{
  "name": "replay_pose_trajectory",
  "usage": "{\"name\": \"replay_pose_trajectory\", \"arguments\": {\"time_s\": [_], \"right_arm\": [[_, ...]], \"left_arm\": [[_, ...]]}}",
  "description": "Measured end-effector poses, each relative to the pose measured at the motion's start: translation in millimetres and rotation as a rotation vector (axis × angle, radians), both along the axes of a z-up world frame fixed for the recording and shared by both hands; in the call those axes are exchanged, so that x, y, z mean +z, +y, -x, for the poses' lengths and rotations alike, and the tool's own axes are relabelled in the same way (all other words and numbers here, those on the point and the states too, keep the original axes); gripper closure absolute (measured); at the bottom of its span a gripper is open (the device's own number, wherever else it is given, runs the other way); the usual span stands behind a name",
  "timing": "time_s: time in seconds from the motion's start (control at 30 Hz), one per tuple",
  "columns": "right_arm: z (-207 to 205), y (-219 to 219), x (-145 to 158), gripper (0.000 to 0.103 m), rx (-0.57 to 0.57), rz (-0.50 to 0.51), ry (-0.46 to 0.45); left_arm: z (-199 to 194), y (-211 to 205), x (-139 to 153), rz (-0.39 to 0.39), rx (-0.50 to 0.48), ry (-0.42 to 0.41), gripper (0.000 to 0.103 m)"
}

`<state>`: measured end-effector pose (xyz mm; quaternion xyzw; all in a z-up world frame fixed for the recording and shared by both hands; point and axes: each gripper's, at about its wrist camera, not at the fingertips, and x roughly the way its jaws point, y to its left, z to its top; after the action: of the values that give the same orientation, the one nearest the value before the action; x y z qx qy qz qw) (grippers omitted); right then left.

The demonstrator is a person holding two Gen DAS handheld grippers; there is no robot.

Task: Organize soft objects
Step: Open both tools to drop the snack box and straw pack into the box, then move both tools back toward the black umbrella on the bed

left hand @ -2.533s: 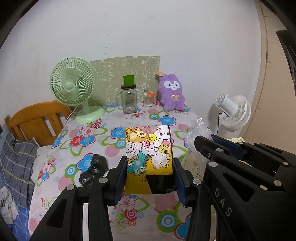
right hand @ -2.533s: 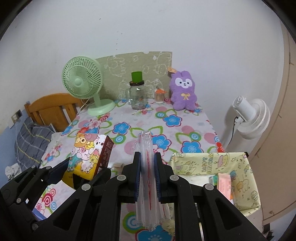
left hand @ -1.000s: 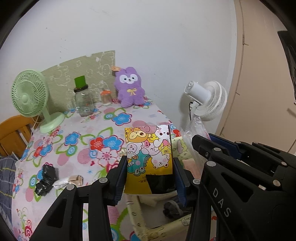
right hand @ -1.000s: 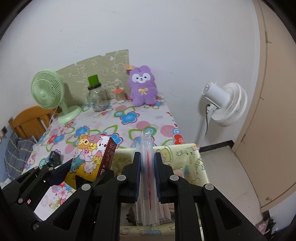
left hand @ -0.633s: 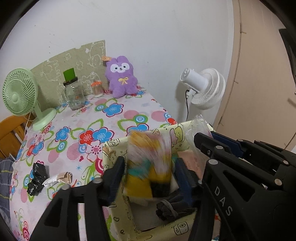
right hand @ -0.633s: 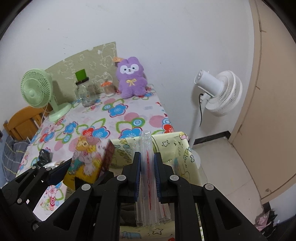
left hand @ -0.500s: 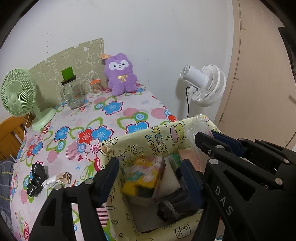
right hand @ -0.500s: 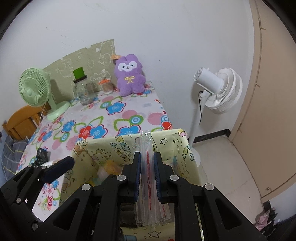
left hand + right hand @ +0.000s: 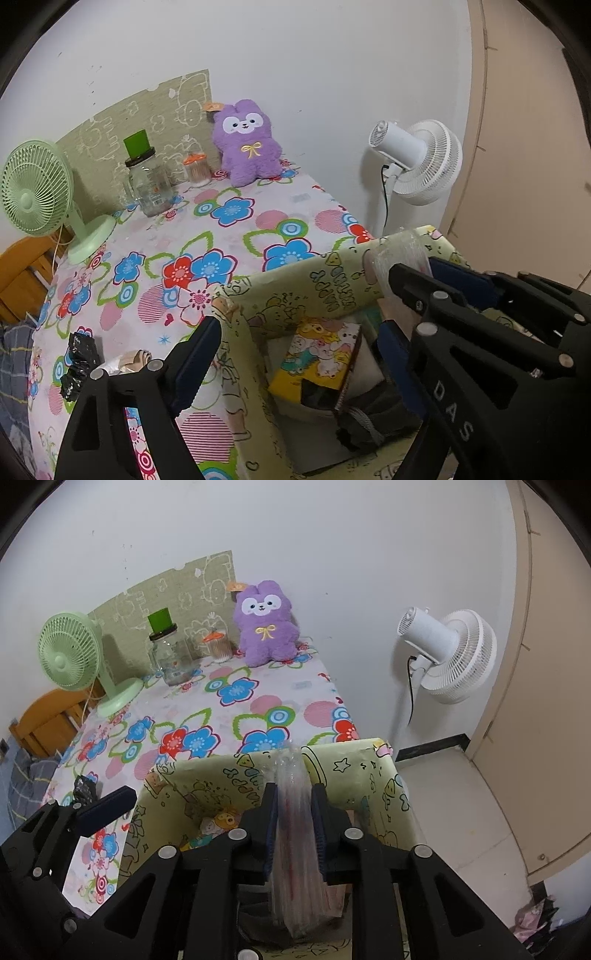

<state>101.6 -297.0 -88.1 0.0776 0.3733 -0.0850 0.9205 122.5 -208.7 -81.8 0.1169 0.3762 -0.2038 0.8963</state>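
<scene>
My left gripper point(image 9: 299, 339) hangs over a yellow-green fabric bin point(image 9: 295, 280) at the table's near edge. Its jaws are opening wide and nothing is pressed between them. Below them a cartoon-printed pack point(image 9: 317, 358) lies inside the bin, free of the pads. In the right wrist view, my right gripper point(image 9: 293, 812) holds a clear plastic packet point(image 9: 295, 849) upright above the same bin point(image 9: 207, 771). Its jaws are opening, and the packet still fills the gap and touches both pads. One left finger point(image 9: 107, 808) shows at the lower left.
A dark cloth point(image 9: 369, 417) and a white item point(image 9: 365, 369) lie in the bin. On the floral tablecloth are a purple plush point(image 9: 247, 144), a glass jar point(image 9: 147, 184), a green fan point(image 9: 37, 188) and a black crumpled bag point(image 9: 79, 365). A white standing fan point(image 9: 417, 158) stands beyond the table.
Both grippers swung from over the table to over the bin and sank. The left gripper opened and the cartoon pack dropped into the bin. The right jaws widened slightly around the packet.
</scene>
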Motion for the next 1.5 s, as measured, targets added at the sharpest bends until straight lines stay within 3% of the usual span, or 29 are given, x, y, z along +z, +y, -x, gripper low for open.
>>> {"name": "replay_pose_trajectory", "arguments": {"time_s": [0.03,0.1,0.17,0.27,1.5], "right_arm": [[-0.6,1.0,0.1,0.069,0.0,0.002,0.002],[-1.1,2.6,0.8,0.044,0.0,0.003,-0.002],[1.7,5.4,3.8,0.033,-0.008,0.017,-0.022],[4.1,10.9,9.1,0.026,-0.013,0.048,-0.039],[34.7,122.7,64.3,0.018,0.025,0.112,-0.147]], "left_arm": [[-0.6,0.7,0.0,0.0,0.001,0.0,0.014],[-1.4,3.7,0.8,0.005,0.001,0.001,0.014],[-1.9,6.4,1.8,0.009,0.002,0.001,0.013],[-1.2,10.9,4.2,0.012,0.007,-0.007,0.012],[36.0,121.8,56.7,0.07,0.101,-0.15,0.011]]}}
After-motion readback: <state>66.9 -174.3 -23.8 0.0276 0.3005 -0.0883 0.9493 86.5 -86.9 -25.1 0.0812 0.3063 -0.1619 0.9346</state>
